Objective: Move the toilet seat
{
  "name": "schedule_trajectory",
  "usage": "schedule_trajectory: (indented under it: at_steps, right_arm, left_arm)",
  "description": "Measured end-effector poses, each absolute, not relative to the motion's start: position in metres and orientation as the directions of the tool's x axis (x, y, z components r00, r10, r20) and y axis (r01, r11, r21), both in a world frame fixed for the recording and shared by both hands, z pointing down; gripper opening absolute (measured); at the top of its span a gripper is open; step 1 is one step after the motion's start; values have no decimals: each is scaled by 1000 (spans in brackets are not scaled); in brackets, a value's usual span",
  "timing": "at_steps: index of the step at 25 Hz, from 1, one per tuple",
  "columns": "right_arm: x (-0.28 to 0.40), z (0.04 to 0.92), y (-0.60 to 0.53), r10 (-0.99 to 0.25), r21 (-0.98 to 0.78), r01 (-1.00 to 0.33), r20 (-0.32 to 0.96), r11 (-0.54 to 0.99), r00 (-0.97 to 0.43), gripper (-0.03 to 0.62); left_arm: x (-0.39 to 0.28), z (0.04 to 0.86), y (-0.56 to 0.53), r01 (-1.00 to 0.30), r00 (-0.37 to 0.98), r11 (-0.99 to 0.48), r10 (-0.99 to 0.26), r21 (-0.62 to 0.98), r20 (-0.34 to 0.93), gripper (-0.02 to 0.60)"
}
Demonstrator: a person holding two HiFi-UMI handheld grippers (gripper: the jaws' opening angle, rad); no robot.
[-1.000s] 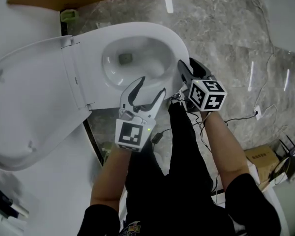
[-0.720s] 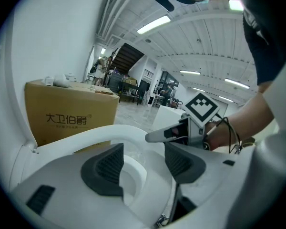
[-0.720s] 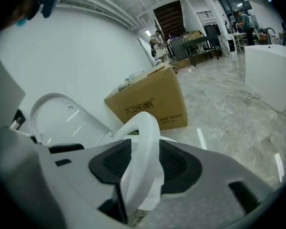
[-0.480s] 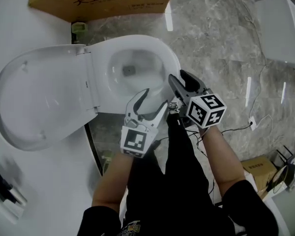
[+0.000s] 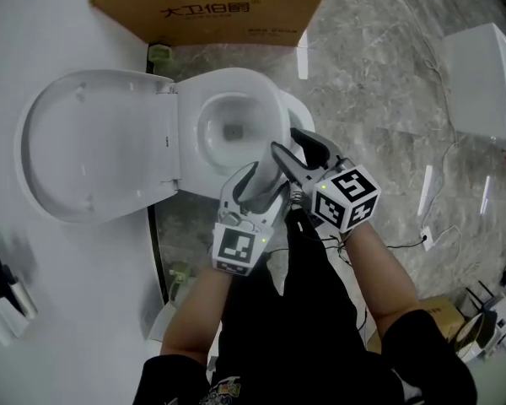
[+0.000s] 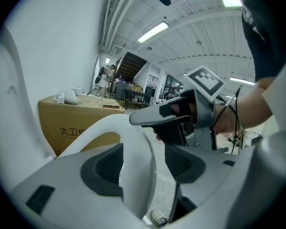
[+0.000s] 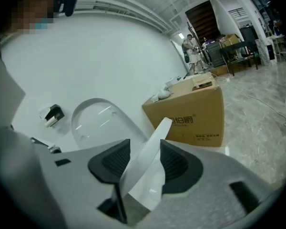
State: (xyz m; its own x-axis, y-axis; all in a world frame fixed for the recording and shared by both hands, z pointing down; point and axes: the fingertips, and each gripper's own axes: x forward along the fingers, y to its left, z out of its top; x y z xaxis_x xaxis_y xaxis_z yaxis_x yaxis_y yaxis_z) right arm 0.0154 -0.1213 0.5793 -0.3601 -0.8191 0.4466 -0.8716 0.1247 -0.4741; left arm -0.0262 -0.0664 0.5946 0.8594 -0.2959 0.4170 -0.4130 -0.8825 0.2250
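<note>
seat [image 6: 133,142] front edge risen off bowl [image 5: 230,130], lid [image 5: 93,142] against wall [image 5: 34,24]

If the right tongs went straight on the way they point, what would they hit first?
The toilet seat, already between the right tongs, whose jaws have just been opening. Past it the raised lid seems next, the cardboard box slightly right; depth is unclear.
</note>
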Motion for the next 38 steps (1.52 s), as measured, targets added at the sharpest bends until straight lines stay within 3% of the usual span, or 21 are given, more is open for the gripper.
schedule_trajectory:
  at_steps: [9,13,19,25,38]
  right_arm:
    - [-37,530,-145,-740,-408,-829,403,382,-540,196]
    - [-59,516,-159,-680,-326,-792,406,516,-611,211]
    - [-85,499,-167,-596,-244,-718,422,651,-683,218]
    - [-117,483,-185,-569,-212,-683,413,700,-711,218]
    - [-207,456,-235,-526,-164,-629,414,760,-743,213]
  left_arm:
    - [-64,560,-96,-615,731,-781,-516,105,447,252]
    - [-91,545,-120,-746,603,-665,-653,35,458,199]
    - [-122,523,-133,-862,457,-507,-773,4,441,199]
    - [-159,503,-146,-917,363,-398,-823,13,437,192]
    - [-246,473,-193,-938,322,-346,-857,14,403,165]
